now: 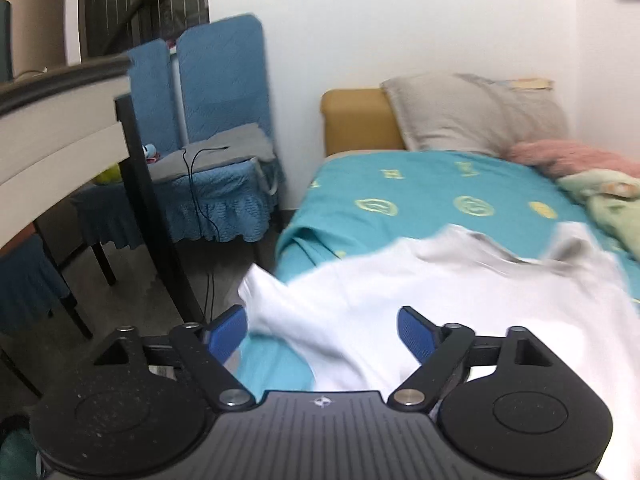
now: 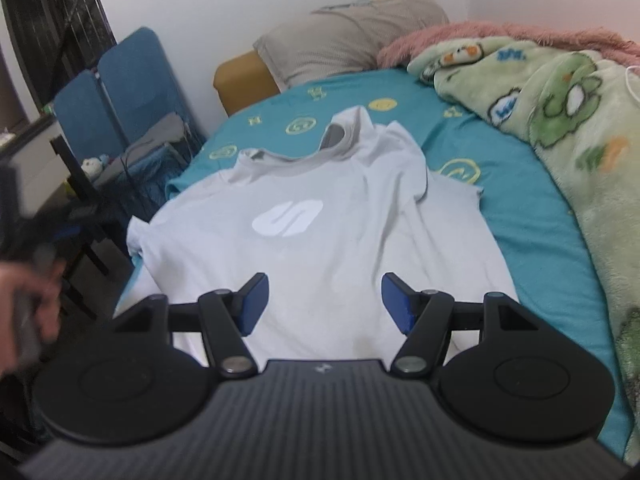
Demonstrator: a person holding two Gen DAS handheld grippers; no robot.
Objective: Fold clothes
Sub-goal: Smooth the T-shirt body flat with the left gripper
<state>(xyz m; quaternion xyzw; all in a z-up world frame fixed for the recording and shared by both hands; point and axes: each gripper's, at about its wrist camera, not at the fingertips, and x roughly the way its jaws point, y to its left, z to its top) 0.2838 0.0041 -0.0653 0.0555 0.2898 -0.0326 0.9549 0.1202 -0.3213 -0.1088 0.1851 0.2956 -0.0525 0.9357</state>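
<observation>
A white T-shirt [image 2: 320, 216] with a pale logo on the chest lies spread on the teal bed sheet [image 2: 532, 216], collar toward the pillow. Its right sleeve is folded in over the body. It also shows in the left wrist view [image 1: 440, 304], blurred, with its left sleeve hanging at the bed's edge. My right gripper [image 2: 324, 300] is open and empty above the shirt's lower part. My left gripper [image 1: 322, 332] is open and empty over the shirt's left sleeve side. The left gripper shows as a blur at the left edge of the right wrist view [image 2: 28, 216].
A grey pillow [image 2: 352, 36] and a green and pink blanket [image 2: 560, 100] lie at the head and right side of the bed. Blue-covered chairs [image 1: 216, 128] and a dark table [image 1: 60, 120] stand left of the bed, with a cable on the floor.
</observation>
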